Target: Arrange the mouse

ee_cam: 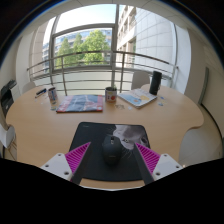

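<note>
The gripper (112,158) is held low and level over the tabletop (45,130). The jaws are spread wide; the black mouse (112,151) is seen between them on a dark mouse pad (92,135), gaps at either side.

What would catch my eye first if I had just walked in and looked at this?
Probably the dark mouse, which sits on a black mouse pad between the two open, pink-padded fingers of the gripper, untouched by either. Beyond it the wooden table carries a mug and a colourful book. Behind those, big windows show trees and a building.
</note>
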